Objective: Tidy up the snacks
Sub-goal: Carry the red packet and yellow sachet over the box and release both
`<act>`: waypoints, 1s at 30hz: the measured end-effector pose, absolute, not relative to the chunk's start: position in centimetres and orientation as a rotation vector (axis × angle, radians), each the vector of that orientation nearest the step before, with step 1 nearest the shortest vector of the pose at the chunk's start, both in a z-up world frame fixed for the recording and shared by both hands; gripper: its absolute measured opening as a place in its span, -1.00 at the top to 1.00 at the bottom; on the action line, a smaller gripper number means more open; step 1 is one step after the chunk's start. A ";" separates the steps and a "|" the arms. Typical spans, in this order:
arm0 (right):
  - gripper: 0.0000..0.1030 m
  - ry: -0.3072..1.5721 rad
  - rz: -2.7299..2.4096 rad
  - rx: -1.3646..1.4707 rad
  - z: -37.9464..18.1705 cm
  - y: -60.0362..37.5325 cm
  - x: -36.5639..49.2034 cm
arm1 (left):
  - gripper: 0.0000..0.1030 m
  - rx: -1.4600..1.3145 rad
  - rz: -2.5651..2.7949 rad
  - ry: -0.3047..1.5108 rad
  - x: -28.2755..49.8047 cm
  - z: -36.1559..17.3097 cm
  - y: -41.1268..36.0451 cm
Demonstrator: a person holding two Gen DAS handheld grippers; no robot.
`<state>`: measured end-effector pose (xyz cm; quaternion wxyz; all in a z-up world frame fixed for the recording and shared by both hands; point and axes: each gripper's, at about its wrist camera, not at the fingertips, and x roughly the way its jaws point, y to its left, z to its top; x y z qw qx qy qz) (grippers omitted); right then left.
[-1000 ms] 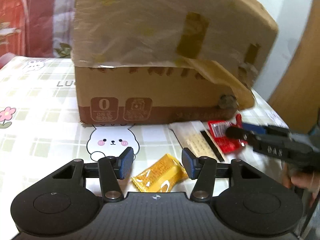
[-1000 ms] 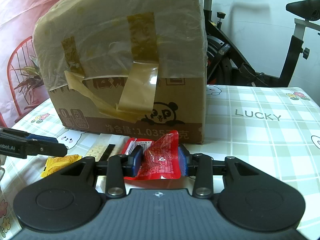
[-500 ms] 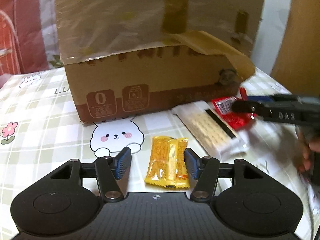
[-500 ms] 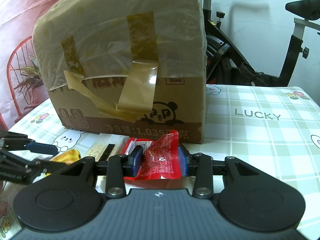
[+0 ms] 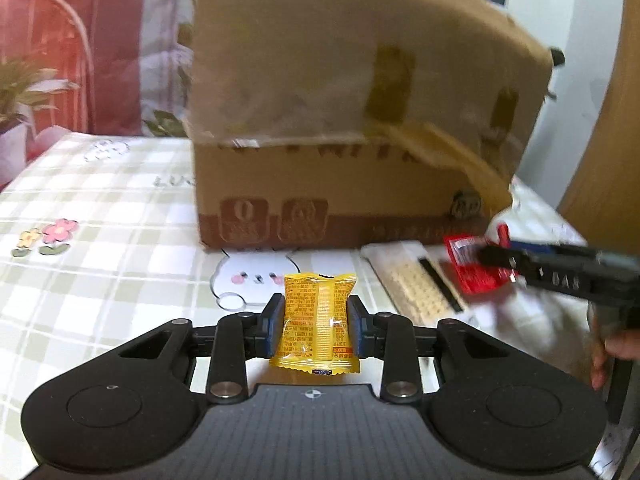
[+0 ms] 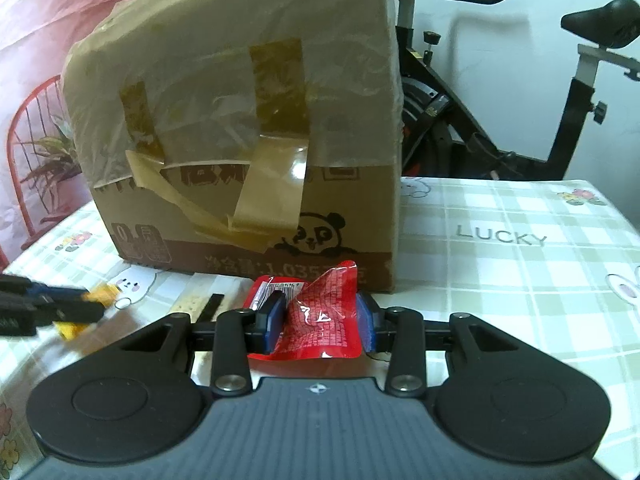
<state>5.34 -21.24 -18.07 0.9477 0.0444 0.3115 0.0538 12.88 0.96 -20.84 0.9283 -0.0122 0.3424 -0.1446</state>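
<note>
A: Left tool [image 5: 316,320] — what are you getting?

B: Its jaws are closing, and the yellow snack packet [image 5: 317,322] is sitting between the blue pads [image 5: 275,322], both of which are pressing its sides. The packet is standing upright in the grip, its lower seam hanging in front of the tool's body.

A: And the right tool [image 6: 320,320]?

B: It is pinching a red snack packet [image 6: 322,326], crumpled, its top corner sticking up between the pads. A second red packet [image 6: 266,288] is lying flat on the tabletop [image 6: 520,280] just behind and to the left of it.

A: Where is all this sitting?

B: Both tools are working low over the checked tabletop, in front of a taped cardboard box [image 6: 240,140] with a panda printed on it. The box is resting on the tabletop, plastic film covering its upper part.

A: Anything else lying around?

B: A pale cracker pack [image 5: 416,284] with a dark stripe is lying between the two tools, near the box's foot. From the left view, the right tool is showing blurred at the right edge, with the person's hand [image 5: 616,348] gripping it from below. An exercise bike [image 6: 480,100] is standing behind the tabletop.
</note>
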 end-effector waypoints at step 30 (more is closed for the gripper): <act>0.22 0.224 0.054 0.015 0.4 -20.7 6.5 | 0.32 -0.043 -0.303 0.301 16.3 -5.0 0.1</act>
